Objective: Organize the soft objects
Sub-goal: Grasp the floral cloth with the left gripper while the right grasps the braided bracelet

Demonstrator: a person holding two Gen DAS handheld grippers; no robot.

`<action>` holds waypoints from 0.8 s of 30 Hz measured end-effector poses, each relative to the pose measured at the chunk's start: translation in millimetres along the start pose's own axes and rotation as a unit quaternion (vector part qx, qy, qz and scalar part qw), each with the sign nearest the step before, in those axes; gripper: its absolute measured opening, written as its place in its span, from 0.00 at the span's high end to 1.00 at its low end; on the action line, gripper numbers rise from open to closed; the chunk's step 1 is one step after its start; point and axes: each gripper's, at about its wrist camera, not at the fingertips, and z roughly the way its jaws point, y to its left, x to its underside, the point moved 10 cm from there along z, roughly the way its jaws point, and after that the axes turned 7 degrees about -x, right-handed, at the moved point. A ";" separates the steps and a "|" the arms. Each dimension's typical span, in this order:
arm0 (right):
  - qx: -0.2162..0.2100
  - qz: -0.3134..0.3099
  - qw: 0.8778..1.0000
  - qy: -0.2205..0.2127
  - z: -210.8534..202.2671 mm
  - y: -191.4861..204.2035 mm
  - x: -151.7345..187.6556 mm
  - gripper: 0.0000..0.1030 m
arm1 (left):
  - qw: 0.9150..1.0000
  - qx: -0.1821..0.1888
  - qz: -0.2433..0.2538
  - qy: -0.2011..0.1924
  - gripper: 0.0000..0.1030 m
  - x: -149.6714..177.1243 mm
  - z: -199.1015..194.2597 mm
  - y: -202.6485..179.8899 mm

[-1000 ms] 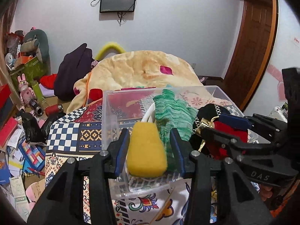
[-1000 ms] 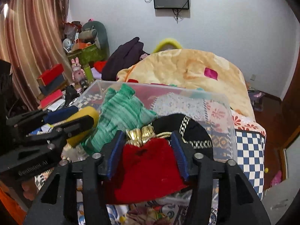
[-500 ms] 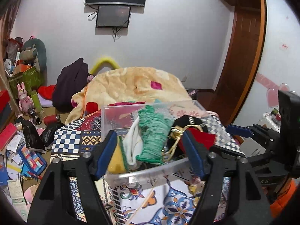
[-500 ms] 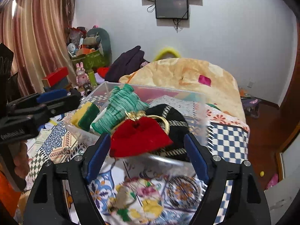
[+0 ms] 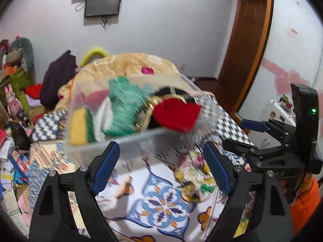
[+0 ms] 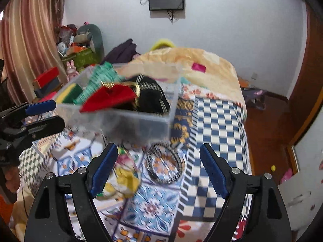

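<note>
A clear plastic bin (image 5: 129,145) (image 6: 129,121) stands on the patterned bedspread. In it lie a yellow-green sponge (image 5: 80,127) (image 6: 68,92), a green knit piece (image 5: 125,102) (image 6: 94,84), a red pouch with gold trim (image 5: 177,115) (image 6: 109,98) and a black cloth (image 6: 149,98). My left gripper (image 5: 161,167) is open and empty, just short of the bin's near wall. My right gripper (image 6: 157,169) is open and empty, near the bin's right front, above the bedspread.
A beige blanket (image 5: 125,66) is heaped behind the bin. Toys and boxes (image 6: 80,46) crowd the left side by the curtain. A dark hair band (image 6: 163,165) lies on the bedspread. A wooden door (image 5: 246,46) is at the right.
Both grippers opened: the left let go of the sponge, the right the red pouch, both now in the bin. Both grippers pulled back and up from the bin.
</note>
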 end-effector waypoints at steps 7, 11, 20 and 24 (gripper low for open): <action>-0.001 0.012 1.000 0.026 16.6 -7.3 21.9 0.21 | 0.999 0.008 -0.002 0.052 0.18 31.8 31.6 -12.3; 0.000 0.015 0.999 0.035 27.4 -8.1 27.9 0.24 | 0.997 0.016 -0.003 0.077 0.24 43.9 44.4 -20.0; -0.005 0.036 0.999 0.034 32.8 -13.5 31.2 0.31 | 0.996 0.034 0.013 0.086 0.55 53.7 61.4 -35.3; 0.003 0.027 0.999 0.033 35.3 -13.3 28.5 0.46 | 0.996 0.031 0.019 0.083 0.78 55.2 63.6 -34.3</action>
